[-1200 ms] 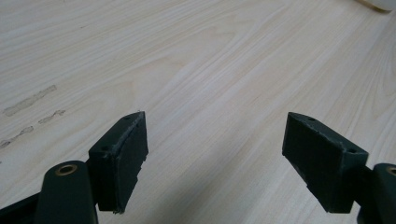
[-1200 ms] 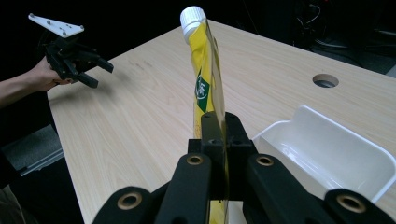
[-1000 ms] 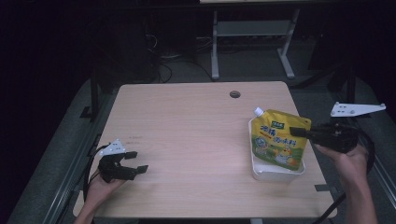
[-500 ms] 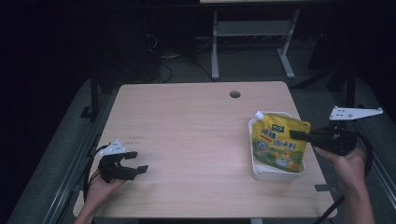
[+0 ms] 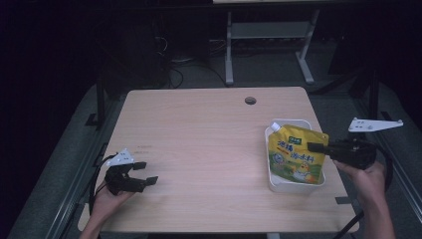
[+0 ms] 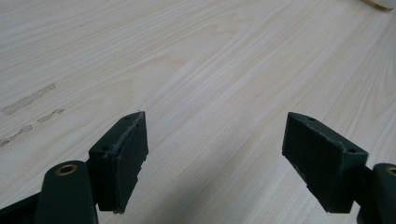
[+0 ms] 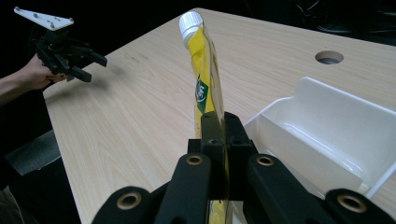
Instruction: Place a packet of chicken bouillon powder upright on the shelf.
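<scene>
Two tongs are in my hands at a pale wooden table. My left tongs hang low over the near left corner, jaws spread wide with bare wood between them, holding nothing. My left hand grips them from the table's near edge. My right tongs are at the right side, jaws pinched tight on the edge of a yellow pouch with a white screw cap. The pouch stands upright, cap at the top, and from above it appears inside a white plastic tray near the table's right edge; whether its bottom touches the tray floor I cannot tell. A grey three-cornered plate rides above my right hand. Farther back, a round hole marks the tabletop near its far edge. Beyond the table, a metal stand sits on a dark floor.
</scene>
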Tool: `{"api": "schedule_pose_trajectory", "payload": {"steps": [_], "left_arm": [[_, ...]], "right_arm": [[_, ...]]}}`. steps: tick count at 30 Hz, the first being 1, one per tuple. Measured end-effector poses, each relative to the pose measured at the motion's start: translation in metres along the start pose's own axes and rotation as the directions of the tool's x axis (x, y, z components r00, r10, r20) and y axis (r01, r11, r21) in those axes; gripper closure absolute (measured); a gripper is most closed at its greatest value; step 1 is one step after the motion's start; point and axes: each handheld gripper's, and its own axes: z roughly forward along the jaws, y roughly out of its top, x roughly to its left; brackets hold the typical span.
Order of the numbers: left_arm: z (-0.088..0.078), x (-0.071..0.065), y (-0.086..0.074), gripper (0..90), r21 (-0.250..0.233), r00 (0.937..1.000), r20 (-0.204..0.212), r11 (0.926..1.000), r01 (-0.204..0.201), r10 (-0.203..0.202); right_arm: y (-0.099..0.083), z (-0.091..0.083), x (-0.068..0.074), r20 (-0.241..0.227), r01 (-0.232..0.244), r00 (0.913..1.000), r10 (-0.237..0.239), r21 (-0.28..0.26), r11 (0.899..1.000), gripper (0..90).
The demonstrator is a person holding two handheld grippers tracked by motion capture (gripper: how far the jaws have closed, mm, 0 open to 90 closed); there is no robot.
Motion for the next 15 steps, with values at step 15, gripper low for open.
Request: {"api": "schedule_pose_trajectory", "payload": {"steps": [15], "left_arm": [[-0.0001, 0.0002, 0.0, 21.9, -0.003, 1.0, 0.003, 1.0, 0.002, -0.002]], "right_arm": [[-0.008, 0.0033, -0.0042, 0.005, -0.018, 0.9998, 0.018, 0.009, 1.0, 88.1]]}}
